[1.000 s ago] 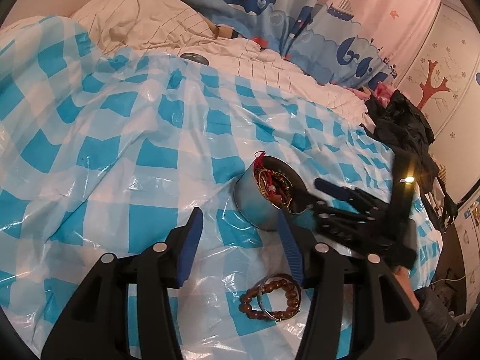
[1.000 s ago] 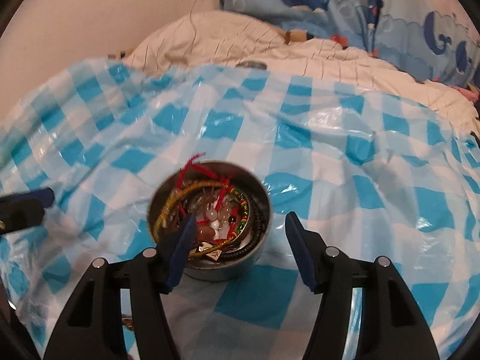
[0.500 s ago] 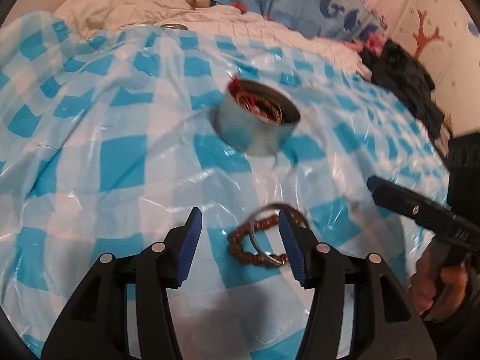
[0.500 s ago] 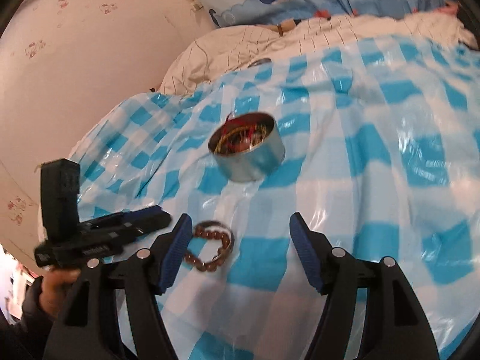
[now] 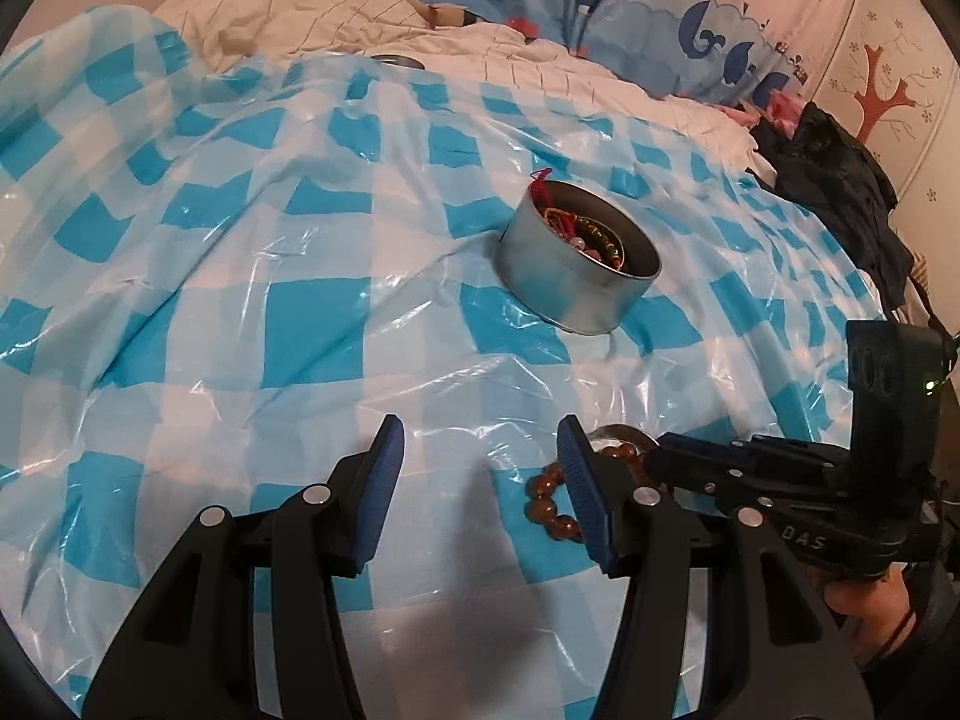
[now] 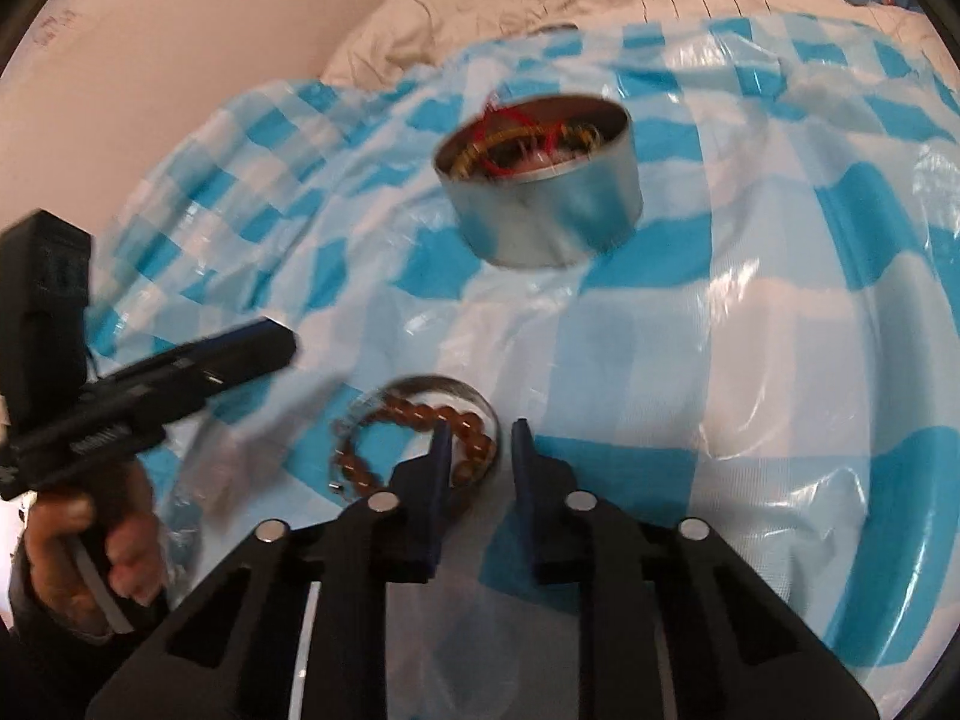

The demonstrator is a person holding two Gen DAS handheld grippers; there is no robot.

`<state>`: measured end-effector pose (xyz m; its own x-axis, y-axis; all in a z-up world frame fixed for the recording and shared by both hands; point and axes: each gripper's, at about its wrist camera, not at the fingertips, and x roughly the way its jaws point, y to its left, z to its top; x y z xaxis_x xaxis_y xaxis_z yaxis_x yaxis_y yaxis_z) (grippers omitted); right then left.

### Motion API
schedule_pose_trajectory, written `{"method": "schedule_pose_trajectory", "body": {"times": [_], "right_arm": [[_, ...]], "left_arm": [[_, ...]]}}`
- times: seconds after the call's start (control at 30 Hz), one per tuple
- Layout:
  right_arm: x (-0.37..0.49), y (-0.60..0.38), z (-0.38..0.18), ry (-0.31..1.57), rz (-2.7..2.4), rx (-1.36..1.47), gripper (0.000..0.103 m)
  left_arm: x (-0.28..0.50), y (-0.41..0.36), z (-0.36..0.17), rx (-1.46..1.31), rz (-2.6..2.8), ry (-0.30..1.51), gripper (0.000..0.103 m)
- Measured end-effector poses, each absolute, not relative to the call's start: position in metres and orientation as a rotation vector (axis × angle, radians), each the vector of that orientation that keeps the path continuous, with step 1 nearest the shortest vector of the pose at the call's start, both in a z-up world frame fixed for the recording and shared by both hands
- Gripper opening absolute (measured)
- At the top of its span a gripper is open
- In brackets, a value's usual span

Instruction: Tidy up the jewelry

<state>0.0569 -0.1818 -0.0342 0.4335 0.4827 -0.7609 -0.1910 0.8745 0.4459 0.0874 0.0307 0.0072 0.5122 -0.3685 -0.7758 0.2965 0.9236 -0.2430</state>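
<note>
- Right gripper (image 6: 475, 429): jaws closing, nothing clearly between them; bead bracelet (image 6: 414, 450) just left of the tips.
- Left gripper (image 5: 480, 450): released, empty.
- Shift left to straddle the beads, then carry them to the tin (image 6: 543, 210) ahead.

A glossy, crinkled plastic sheet (image 5: 312, 324) in blue and white checks covers the bed. The round tin (image 5: 576, 276) is dull brushed metal, and the brown bead bracelet (image 6: 414, 450) looks smooth and polished. Both hand-held grippers are matt black plastic.
</note>
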Motion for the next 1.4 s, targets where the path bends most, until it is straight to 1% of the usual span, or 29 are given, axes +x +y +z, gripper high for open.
{"method": "schedule_pose_trajectory", "body": {"times": [0.07,0.13,0.27,0.37,0.43,0.47,0.5,0.53,0.57,0.6,0.63,0.67,0.7,0.73,0.77,0.8,0.87,0.9,1.03,1.23,1.4], "right_arm": [[0.056,-0.181,-0.032,1.039,0.42,0.292,0.011],[0.054,-0.182,-0.027,1.02,0.39,0.255,0.002],[0.05,-0.203,-0.016,0.986,0.318,0.26,0.002],[0.049,-0.208,-0.011,0.955,0.357,0.305,0.002],[0.051,-0.201,-0.01,0.967,0.39,0.308,0.004],[0.053,-0.195,-0.012,0.977,0.406,0.299,0.011],[0.053,-0.19,-0.013,0.982,0.402,0.284,0.041],[0.053,-0.186,-0.014,0.975,0.393,0.267,0.053],[0.053,-0.18,-0.015,0.981,0.394,0.242,0.053],[0.054,-0.177,-0.017,0.991,0.402,0.232,0.053],[0.056,-0.174,-0.019,0.998,0.407,0.225,0.048],[0.056,-0.172,-0.022,1.005,0.407,0.218,0.045],[0.058,-0.17,-0.025,1.017,0.407,0.21,0.038],[0.059,-0.169,-0.028,1.03,0.408,0.209,0.026],[0.059,-0.169,-0.03,1.04,0.407,0.209,0.017],[0.059,-0.17,-0.03,1.041,0.409,0.211,0.014],[0.055,-0.169,-0.025,1.024,0.395,0.184,0.012],[0.053,-0.17,-0.022,1.011,0.384,0.173,0.004],[0.048,-0.187,-0.01,0.976,0.323,0.18,0.004],[0.049,-0.203,-0.009,0.983,0.284,0.205,0.005],[0.052,-0.206,-0.017,1.029,0.261,0.191,0.005]], "left_arm": [[0.087,0.029,0.007,-0.079,-0.404,0.955,0.051],[0.086,0.026,0.006,-0.073,-0.414,0.959,0.051],[0.084,0.015,0.002,-0.037,-0.443,0.978,0.051],[0.082,0.005,-0.002,0.024,-0.445,0.981,0.051],[0.081,0.005,-0.001,0.024,-0.444,0.977,0.051],[0.081,0.007,0.0,0.015,-0.441,0.975,0.051],[0.082,0.01,0.002,0.006,-0.434,0.971,0.051],[0.082,0.013,0.002,0.0,-0.43,0.97,0.051],[0.083,0.015,0.002,-0.01,-0.425,0.971,0.051],[0.084,0.017,0.002,-0.018,-0.425,0.972,0.051],[0.084,0.018,0.002,-0.022,-0.426,0.973,0.051],[0.084,0.017,0.002,-0.025,-0.429,0.974,0.051],[0.084,0.017,0.002,-0.023,-0.431,0.974,0.051],[0.084,0.015,0.002,-0.02,-0.433,0.973,0.051],[0.084,0.015,0.002,-0.018,-0.436,0.972,0.051],[0.083,0.014,0.002,-0.016,-0.438,0.971,0.052],[0.083,0.014,0.002,-0.013,-0.437,0.972,0.052],[0.084,0.015,0.002,-0.013,-0.436,0.973,0.052],[0.083,0.012,0.0,-0.006,-0.448,0.982,0.052],[0.078,-0.008,-0.008,0.062,-0.502,1.01,0.052],[0.073,-0.025,-0.022,0.151,-0.493,1.017,0.055]]}}
